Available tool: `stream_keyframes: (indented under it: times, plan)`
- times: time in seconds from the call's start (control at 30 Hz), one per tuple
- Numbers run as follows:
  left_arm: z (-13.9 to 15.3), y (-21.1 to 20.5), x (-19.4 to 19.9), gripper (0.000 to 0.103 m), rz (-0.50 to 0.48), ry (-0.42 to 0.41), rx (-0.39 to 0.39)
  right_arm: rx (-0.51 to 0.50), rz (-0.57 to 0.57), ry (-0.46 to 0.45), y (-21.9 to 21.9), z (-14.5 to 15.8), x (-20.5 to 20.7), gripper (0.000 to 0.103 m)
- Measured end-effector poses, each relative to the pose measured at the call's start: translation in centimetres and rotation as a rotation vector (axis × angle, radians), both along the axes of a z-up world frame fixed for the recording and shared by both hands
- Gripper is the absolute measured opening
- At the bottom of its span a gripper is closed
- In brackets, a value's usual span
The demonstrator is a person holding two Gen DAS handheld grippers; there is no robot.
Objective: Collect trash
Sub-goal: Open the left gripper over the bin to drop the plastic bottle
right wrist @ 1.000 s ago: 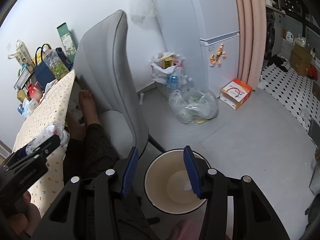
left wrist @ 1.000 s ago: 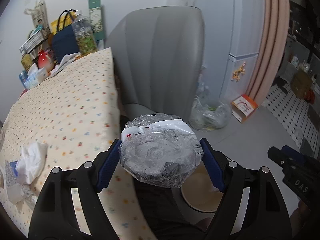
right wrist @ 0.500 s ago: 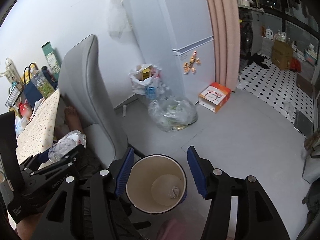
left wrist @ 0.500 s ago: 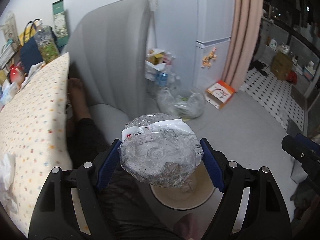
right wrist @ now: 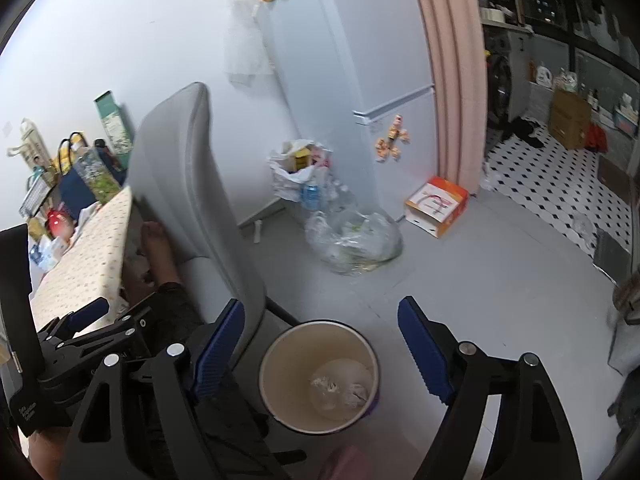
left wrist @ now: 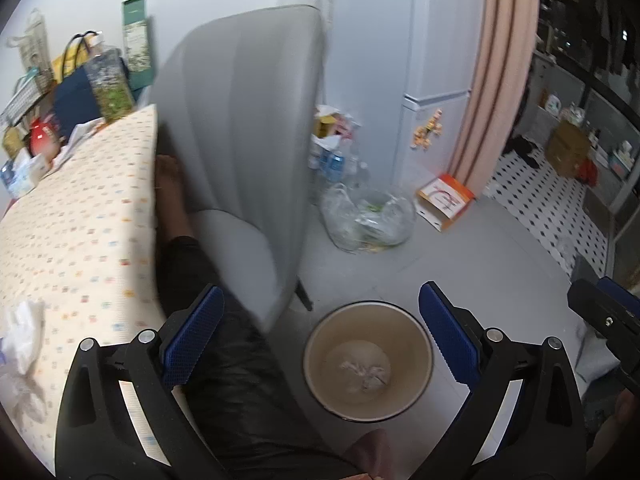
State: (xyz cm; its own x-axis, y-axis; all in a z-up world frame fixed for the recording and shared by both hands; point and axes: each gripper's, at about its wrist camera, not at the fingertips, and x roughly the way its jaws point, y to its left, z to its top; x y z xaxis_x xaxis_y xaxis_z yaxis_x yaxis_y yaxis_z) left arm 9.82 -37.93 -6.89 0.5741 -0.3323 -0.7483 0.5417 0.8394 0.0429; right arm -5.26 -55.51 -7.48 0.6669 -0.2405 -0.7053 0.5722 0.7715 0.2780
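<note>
A round beige bin point(left wrist: 316, 356) stands on the grey floor beside the chair. Crumpled clear plastic point(left wrist: 366, 372) lies at its bottom. My left gripper point(left wrist: 320, 336) hangs over the bin, its jaws opening wide with nothing between them. In the right wrist view the same bin point(right wrist: 280, 368) holds the plastic trash point(right wrist: 340, 390). My right gripper point(right wrist: 320, 348) is also above it, jaws opening and empty. The left gripper point(right wrist: 80, 332) shows at that view's left edge. A crumpled white tissue point(left wrist: 22, 336) lies on the dotted tablecloth point(left wrist: 80, 220).
A grey chair point(left wrist: 248, 120) stands between table and bin, and a person's dark-trousered leg point(left wrist: 224, 360) rests on its seat. A clear bag of trash point(left wrist: 368, 216) and an orange box point(left wrist: 444, 200) sit on the floor by the white fridge point(left wrist: 432, 60). Bags and bottles crowd the table's far end.
The left gripper let go of the crumpled clear plastic, which now lies in the bin, and its jaws stand wider. The right gripper's jaws have spread apart too.
</note>
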Motion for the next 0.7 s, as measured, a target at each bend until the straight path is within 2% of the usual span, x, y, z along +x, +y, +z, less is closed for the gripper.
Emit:
stream_keyframes:
  times: [0.23, 0.47, 0.7]
  plan:
    - [2.3, 5.6, 0.9, 0.097, 0.102, -0.048, -0.021, -0.045, 0.106, -0.046, 4.7, 2.6, 2.3, 0.090]
    - [4.2, 11.6, 1.1, 0.097, 0.202, -0.087, -0.043, -0.071, 0.213, -0.071, 9.9, 4.5, 4.4, 0.095]
    - [5.6, 17.4, 0.8, 0.097, 0.293, -0.119, -0.068, -0.092, 0.307, -0.102, 14.5, 6.6, 5.8, 0.095]
